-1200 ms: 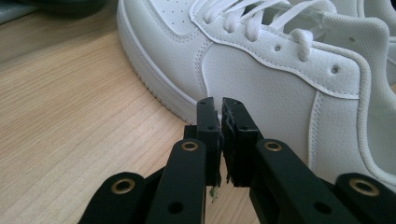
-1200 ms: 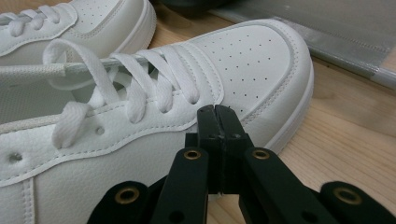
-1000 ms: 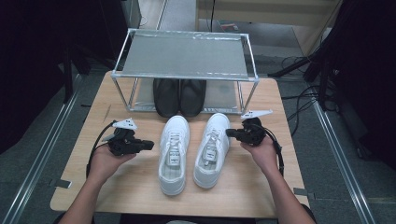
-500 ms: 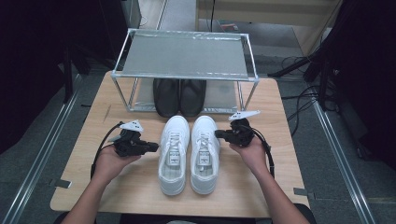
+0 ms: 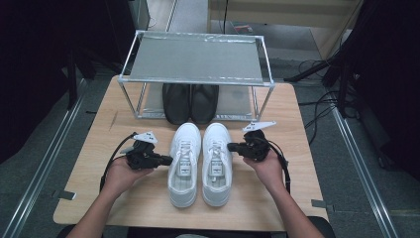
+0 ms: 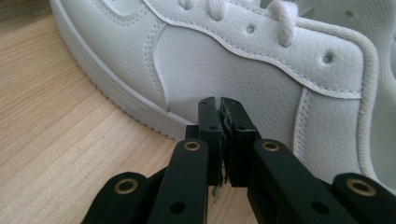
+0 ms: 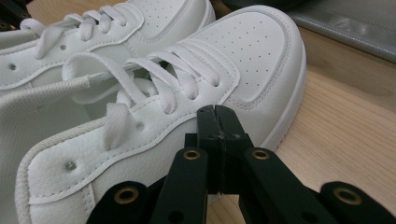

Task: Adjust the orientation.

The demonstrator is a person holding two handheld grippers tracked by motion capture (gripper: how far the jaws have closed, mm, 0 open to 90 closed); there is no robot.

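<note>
Two white sneakers lie side by side in the middle of the table, toes toward the rack: the left shoe (image 5: pixel 184 166) and the right shoe (image 5: pixel 216 166). My left gripper (image 5: pixel 168 160) is shut, its tips against the outer side of the left shoe (image 6: pixel 233 70); the left gripper (image 6: pixel 220 105) has nothing between its jaws. My right gripper (image 5: pixel 230 147) is shut too, its tips at the outer side of the right shoe (image 7: pixel 252 56), below the laces. The right gripper (image 7: pixel 215 112) holds nothing. The left shoe (image 7: pixel 154 14) lies just behind.
A metal shoe rack (image 5: pixel 195 59) stands at the back of the wooden table (image 5: pixel 297 148). A pair of black shoes (image 5: pixel 190 101) sits on its lower shelf, toes near the white shoes. Bare wood lies left and right of the hands.
My right gripper has moved left with the right shoe, which now lies straight and close beside the left one. My left gripper has edged right against the left shoe.
</note>
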